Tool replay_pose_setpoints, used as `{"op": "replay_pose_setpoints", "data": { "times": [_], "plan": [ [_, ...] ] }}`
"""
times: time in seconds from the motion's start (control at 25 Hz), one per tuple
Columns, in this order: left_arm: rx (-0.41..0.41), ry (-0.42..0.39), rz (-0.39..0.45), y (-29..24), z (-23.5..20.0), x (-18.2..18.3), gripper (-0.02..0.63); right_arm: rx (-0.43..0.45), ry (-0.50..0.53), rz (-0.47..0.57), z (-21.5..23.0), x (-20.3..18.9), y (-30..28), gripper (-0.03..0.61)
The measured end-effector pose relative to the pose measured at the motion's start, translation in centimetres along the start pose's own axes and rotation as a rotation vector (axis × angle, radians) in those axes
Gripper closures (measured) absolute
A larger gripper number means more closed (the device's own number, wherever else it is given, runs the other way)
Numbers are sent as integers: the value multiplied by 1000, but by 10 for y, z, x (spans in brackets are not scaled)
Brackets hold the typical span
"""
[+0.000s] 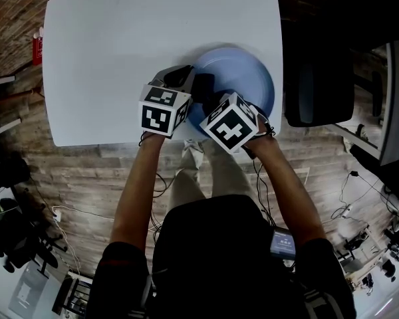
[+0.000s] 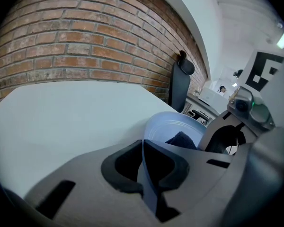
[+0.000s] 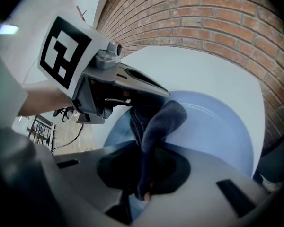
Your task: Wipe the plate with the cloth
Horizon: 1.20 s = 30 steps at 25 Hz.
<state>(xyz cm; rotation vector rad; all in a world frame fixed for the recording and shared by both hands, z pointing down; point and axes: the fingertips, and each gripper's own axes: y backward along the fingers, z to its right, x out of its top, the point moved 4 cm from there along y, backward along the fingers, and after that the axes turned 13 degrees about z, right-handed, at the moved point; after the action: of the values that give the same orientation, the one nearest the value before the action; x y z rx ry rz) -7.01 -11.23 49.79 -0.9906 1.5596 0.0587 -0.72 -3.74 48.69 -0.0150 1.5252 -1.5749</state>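
Note:
A light blue plate point(image 1: 243, 75) lies on the white table point(image 1: 120, 45) near its front right. My left gripper point(image 2: 143, 161) is shut on the plate's near rim point(image 2: 146, 141), which runs as a thin blue edge between the jaws. A dark blue cloth point(image 3: 157, 122) hangs pinched in my right gripper point(image 3: 144, 170) and drapes onto the plate's inner face point(image 3: 222, 131). In the head view the left gripper point(image 1: 177, 78) and the right gripper point(image 1: 209, 98) stand side by side over the plate's near left edge, with the cloth point(image 1: 203, 84) between them.
A dark office chair point(image 1: 319, 78) stands just off the table's right side. A brick wall point(image 2: 85, 37) runs behind the table. Cables point(image 1: 346, 198) lie on the wooden floor around the person's legs.

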Motion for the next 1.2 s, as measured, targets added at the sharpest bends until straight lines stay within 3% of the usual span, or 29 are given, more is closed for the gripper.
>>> {"op": "replay_pose_setpoints", "data": {
  "times": [1.2],
  "plan": [
    [-24,-9,-4,-4,-1,-1,586,-139,-16,22,51,11,9,517]
  ]
}}
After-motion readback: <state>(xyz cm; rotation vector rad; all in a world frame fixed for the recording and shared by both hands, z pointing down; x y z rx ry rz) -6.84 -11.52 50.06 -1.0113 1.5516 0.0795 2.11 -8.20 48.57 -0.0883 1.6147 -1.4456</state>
